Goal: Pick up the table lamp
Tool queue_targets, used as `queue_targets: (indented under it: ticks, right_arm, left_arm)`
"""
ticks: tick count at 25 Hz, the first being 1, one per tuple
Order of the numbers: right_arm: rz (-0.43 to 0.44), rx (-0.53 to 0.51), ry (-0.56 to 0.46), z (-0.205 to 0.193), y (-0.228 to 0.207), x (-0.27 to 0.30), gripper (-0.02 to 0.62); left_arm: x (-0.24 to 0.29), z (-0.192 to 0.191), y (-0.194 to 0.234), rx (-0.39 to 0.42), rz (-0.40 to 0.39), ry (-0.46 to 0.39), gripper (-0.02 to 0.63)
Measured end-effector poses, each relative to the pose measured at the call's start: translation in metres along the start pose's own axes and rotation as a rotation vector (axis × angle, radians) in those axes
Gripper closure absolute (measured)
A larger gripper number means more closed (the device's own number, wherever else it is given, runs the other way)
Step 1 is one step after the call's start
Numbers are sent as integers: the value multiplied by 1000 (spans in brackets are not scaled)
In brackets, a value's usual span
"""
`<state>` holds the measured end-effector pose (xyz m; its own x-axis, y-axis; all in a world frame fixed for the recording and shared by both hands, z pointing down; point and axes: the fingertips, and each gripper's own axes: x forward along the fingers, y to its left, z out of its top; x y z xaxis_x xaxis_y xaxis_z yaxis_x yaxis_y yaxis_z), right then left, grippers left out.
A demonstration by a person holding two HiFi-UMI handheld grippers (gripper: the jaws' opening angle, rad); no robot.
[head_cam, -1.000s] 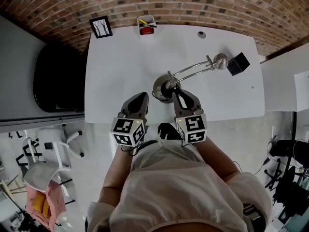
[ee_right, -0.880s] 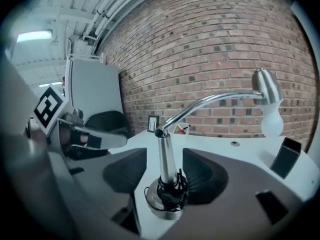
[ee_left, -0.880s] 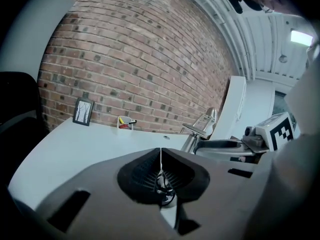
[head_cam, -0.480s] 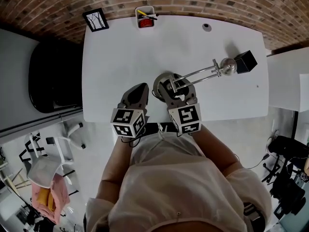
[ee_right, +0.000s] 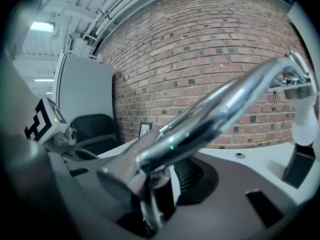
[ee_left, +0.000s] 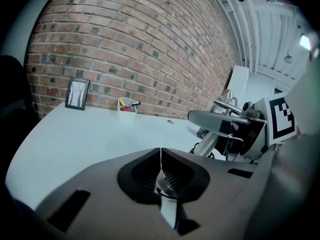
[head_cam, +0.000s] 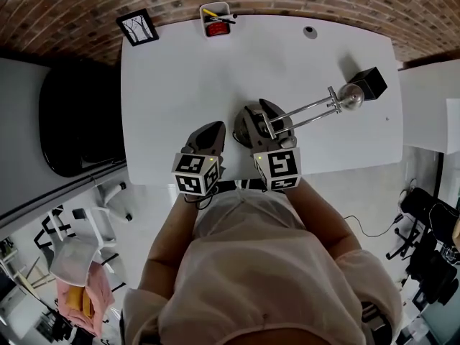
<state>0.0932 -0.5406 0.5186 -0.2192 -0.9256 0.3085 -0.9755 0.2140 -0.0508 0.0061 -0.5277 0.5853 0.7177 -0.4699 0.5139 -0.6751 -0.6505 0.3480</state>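
The chrome table lamp stands on the white table, its round base near the front middle, its thin arm slanting right to the head. My right gripper reaches over the base. Its jaws straddle the lamp's stem and are closing, with a strip of table showing between the stem and one pad. The arm runs up to the right in the right gripper view. Left of the base, my left gripper is shut and empty, hovering low over bare table.
A black cube sits beside the lamp head at the table's right end. A white pen cup and a small picture frame stand along the far edge by the brick wall. A black chair stands left of the table.
My right gripper has moved from the front right of the base onto it, and its jaws have opened round the stem. The left gripper has sunk a little toward the table.
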Motion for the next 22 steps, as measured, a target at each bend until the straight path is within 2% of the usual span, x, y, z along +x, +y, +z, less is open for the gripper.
queue_targets:
  ticks: [1, 4, 10, 13, 16, 17, 19, 22]
  right_arm:
    - [-11, -3, -7, 3, -1, 1, 470]
    - [-36, -21, -21, 7, -2, 3, 536]
    - [-87, -59, -6, 7, -3, 3, 568]
    - [-102, -55, -6, 9, -4, 3, 569]
    - [-111, -54, -11, 13, -6, 4, 569]
    - [-115, -56, -11, 14, -7, 4, 571]
    - [-119, -47, -5, 15, -9, 5, 571]
    - [-109, -18, 7, 16, -9, 5, 571]
  left_arm:
    - [1, -2, 2, -4, -3, 8, 586]
    - [5, -8, 6, -11, -15, 28, 586]
    - [13, -23, 11, -41, -49, 70, 586]
    - [21, -42, 9, -111, -104, 119, 586]
    - [30, -61, 6, -240, -172, 160, 583]
    - [32, -65, 4, -283, -191, 170, 568]
    - [38, -74, 1, -350, -228, 197, 426]
    - [42, -86, -1, -427, -249, 237, 396]
